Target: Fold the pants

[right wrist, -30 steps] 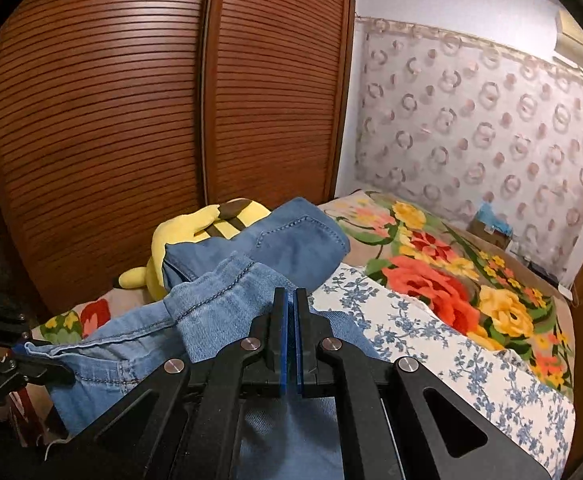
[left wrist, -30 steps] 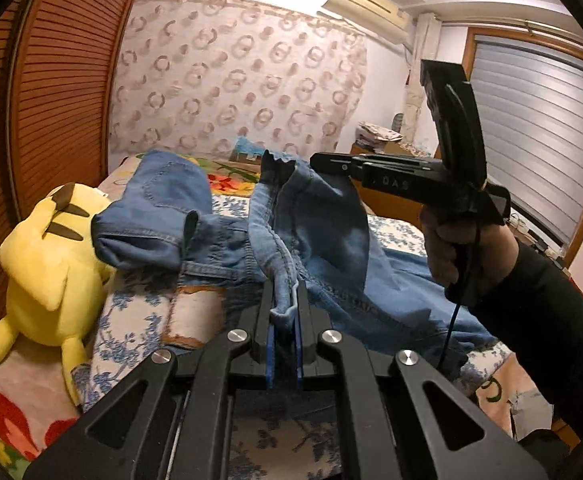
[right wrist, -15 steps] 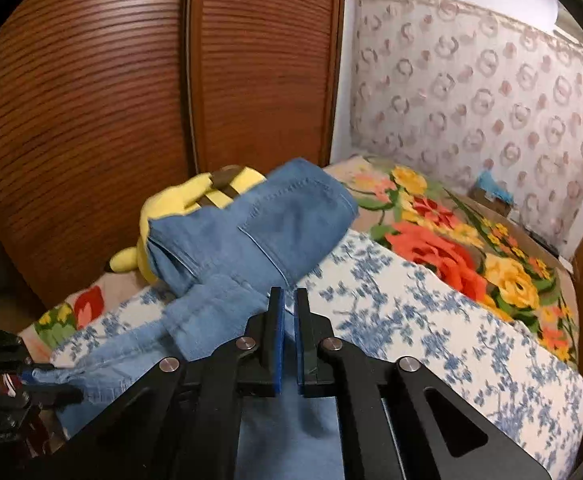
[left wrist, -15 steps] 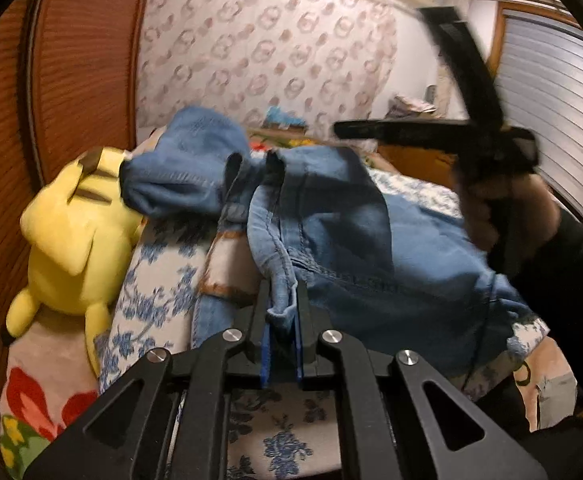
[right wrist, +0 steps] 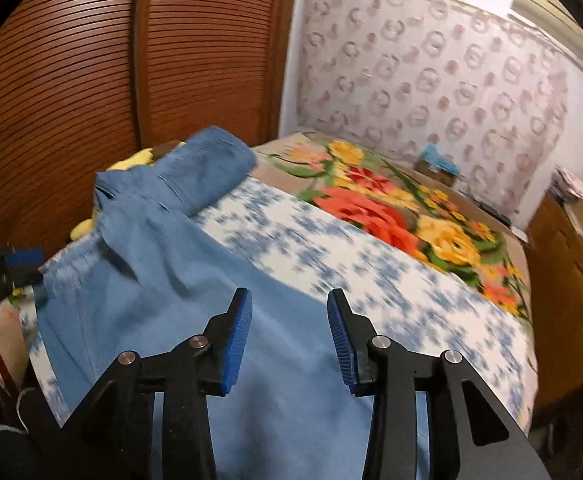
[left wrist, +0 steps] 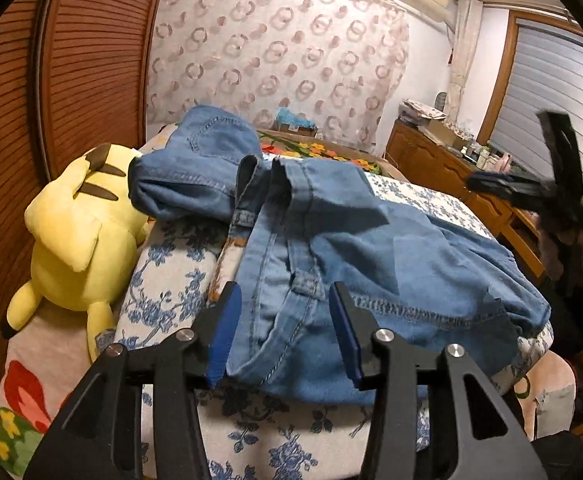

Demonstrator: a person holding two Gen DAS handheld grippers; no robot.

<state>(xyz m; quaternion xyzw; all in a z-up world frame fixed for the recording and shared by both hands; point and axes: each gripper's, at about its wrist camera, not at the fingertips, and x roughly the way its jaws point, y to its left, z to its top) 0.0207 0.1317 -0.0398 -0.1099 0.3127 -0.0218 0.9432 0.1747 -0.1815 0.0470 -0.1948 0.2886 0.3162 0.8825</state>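
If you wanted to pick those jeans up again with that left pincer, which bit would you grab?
Probably the waistband corner of the jeans, which lies between the open fingers of the left gripper. It is a thick stitched edge hanging over the near side of the bed, so coming straight in from the near side lets the pads close flat on both faces. The right gripper is open too.

I can read no text, label, brand or number in either wrist view. The boxes and bottles on the wooden cabinet (left wrist: 447, 160) are too small for me to make out any print, and much of the right wrist view is motion-blurred.
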